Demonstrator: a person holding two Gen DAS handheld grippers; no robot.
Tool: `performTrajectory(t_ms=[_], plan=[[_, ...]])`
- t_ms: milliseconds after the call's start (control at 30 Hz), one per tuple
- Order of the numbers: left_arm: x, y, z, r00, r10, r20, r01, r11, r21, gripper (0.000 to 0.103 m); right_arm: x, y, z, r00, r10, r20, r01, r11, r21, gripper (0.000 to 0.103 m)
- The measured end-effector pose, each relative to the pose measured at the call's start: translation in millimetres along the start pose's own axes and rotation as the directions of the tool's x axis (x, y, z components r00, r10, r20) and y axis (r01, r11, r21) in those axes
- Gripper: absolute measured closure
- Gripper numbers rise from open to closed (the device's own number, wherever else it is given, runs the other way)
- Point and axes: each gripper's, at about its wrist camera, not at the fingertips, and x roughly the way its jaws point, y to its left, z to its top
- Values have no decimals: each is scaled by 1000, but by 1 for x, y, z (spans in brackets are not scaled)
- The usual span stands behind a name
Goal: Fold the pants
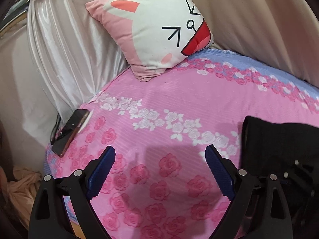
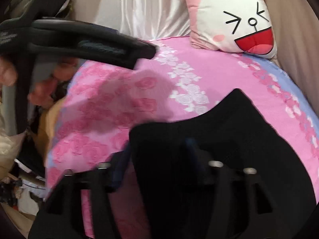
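Black pants [image 2: 229,139] lie folded on your pink rose bedsheet [image 2: 123,103], long axis unclear. Your right gripper [image 2: 157,147] is part open over their near-left edge, gripping nothing. Left gripper [image 1: 159,155] is wide open, empty, over bare sheet beside them.

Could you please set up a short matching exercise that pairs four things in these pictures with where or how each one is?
Things:
1. pants
2. rabbit cushion
3. phone
4. left gripper

Places or states:
A. leaning against the curtain at the bed's far end
B. open over bare sheet
C. at the bed's left edge
D. black, lying in a heap on the pink sheet

Pairs: 1-D, 2-A, 3-C, 4-B
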Motion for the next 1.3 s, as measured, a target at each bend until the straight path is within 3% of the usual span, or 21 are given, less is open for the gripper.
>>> performTrajectory(t_ms=[100, 133, 200, 267, 333, 400, 433, 567, 600, 633, 733, 800, 833, 900, 967, 1000, 1067, 1100, 1167, 1300], plan=[[-13, -14, 6, 999, -28, 32, 27, 999, 19, 13, -55, -23, -7, 991, 24, 134, -40, 993, 111, 43], [-18, -22, 9, 998, -43, 46, 42, 999, 33, 13, -73, -37, -13, 987, 1, 158, -27, 986, 162, 45], [-23, -40, 12, 995, -86, 53, 83, 995, 58, 13, -113, -79, -40, 978, -128, 166, 76, 954, 289, 48], [-22, -68, 13, 989, -142, 35, 138, 986, 98, 13, -143, -122, -69, 960, -247, 129, 176, 897, 406, 48], [-13, -102, 10, 985, -174, 5, 171, 973, 153, 13, -174, -172, -102, 925, -376, 49, 295, 793, 533, 45], [1, -131, 6, 984, -176, -26, 178, 964, 196, 13, -190, -215, -125, 907, -421, -17, 347, 723, 598, 45], [12, -143, 3, 987, -154, -48, 161, 966, 204, 13, -190, -231, -131, 904, -423, -53, 368, 711, 599, 45], [34, -155, -4, 993, -88, -81, 103, 973, 206, 12, -161, -246, -133, 940, -326, -102, 325, 760, 563, 45], [36, -155, -5, 993, -84, -87, 101, 974, 204, 11, -145, -245, -131, 936, -328, -129, 346, 785, 514, 56], [38, -154, -6, 993, -77, -87, 93, 975, 199, 8, -136, -244, -132, 932, -328, -153, 360, 800, 481, 82], [40, -154, -8, 996, -39, -79, 55, 976, 211, 5, -130, -247, -120, 911, -383, -153, 410, 802, 435, 89], [41, -153, -9, 997, -24, -77, 40, 976, 212, 5, -140, -261, -120, 911, -404, -89, 393, 779, 490, 91], [42, -154, -9, 997, -21, -73, 36, 977, 212, 5, -134, -266, -124, 909, -405, -97, 396, 769, 502, 90], [41, -155, -10, 998, -8, -63, 21, 976, 217, 5, -121, -268, -128, 922, -372, -111, 376, 790, 485, 82], [39, -157, -10, 998, 7, -60, 6, 974, 228, 5, -143, -262, -126, 931, -362, -34, 329, 799, 503, 81], [38, -157, -9, 998, 11, -64, 4, 973, 229, 5, -171, -258, -129, 923, -382, 44, 303, 794, 527, 82], [33, -156, -8, 998, 30, -64, -14, 970, 241, 5, -212, -258, -142, 903, -415, 113, 283, 770, 572, 79], [27, -155, -7, 998, 46, -48, -33, 968, 249, 5, -234, -258, -154, 891, -438, 119, 287, 747, 599, 78], [17, -152, -4, 998, 53, -26, -45, 969, 242, 5, -252, -255, -176, 892, -447, 72, 313, 723, 616, 77], [15, -156, 3, 995, 100, -16, -94, 968, 234, 5, -234, -249, -188, 916, -402, 2, 322, 738, 593, 81]])
